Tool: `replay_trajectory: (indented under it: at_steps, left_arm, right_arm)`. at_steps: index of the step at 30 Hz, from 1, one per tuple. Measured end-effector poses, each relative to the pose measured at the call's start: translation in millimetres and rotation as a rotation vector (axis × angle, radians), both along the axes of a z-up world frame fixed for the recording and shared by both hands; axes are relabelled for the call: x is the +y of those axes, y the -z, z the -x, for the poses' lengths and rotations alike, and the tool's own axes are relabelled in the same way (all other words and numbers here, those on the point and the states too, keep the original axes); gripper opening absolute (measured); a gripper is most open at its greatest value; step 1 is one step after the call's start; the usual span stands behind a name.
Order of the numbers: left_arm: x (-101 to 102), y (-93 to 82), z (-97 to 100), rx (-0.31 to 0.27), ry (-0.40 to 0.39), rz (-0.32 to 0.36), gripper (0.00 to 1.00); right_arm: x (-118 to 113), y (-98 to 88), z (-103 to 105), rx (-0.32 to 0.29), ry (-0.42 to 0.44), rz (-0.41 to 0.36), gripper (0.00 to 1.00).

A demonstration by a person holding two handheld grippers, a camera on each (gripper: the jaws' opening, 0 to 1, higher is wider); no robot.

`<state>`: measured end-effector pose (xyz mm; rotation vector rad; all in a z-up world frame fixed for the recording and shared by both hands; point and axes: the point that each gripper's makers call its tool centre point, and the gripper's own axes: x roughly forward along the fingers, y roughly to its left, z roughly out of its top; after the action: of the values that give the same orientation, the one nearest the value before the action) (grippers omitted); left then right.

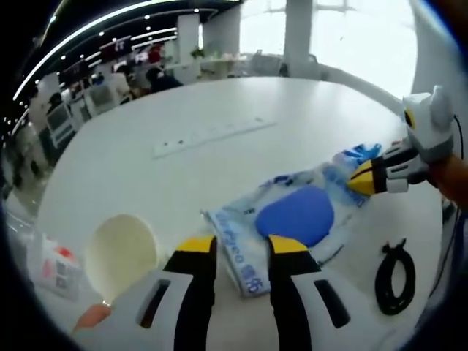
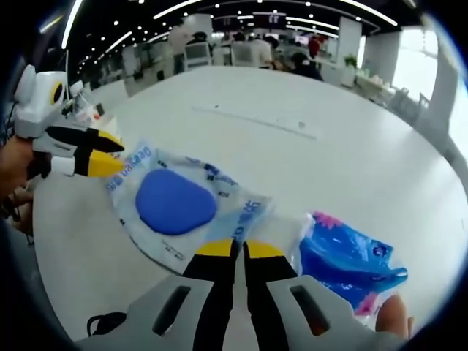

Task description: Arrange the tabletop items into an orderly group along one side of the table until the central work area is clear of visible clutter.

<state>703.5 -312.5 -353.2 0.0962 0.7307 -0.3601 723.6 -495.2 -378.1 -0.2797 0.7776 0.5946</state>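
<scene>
While the clear plastic packet (image 1: 292,219) with the blue oval pad inside lies flat on the white table (image 1: 146,146), the left gripper (image 1: 241,245) pinches its near edge, jaws slightly apart. At the opposite edge, the right gripper (image 2: 238,250) pinches the packet with jaws almost together. A blue wrapper (image 2: 347,259) lies just beside it, a coiled black cable (image 1: 395,276) and a white cup (image 1: 121,256) nearby.

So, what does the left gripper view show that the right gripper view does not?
Left gripper view: a white cup, a small packet beside it, and the right gripper at the far end of the pack. Right gripper view: the left gripper at the pack's other end. Both: the pack with its blue oval, a blue bag and the white table.
</scene>
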Motion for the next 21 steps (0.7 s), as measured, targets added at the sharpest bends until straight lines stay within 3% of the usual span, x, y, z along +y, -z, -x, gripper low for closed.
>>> replay_trajectory:
  at_steps: [13, 21]
  left_arm:
    - [-3, -9.7, 8.2, -0.029, 0.007, 0.035, 0.27]
    - [-7, -11.7, 9.7, -0.04, 0.014, 0.049, 0.32]
  right_arm:
    - [0, -3.5, -2, -0.01, 0.004, -0.003, 0.08]
    - [2, -9.0, -2, -0.032, 0.004, -0.013, 0.16]
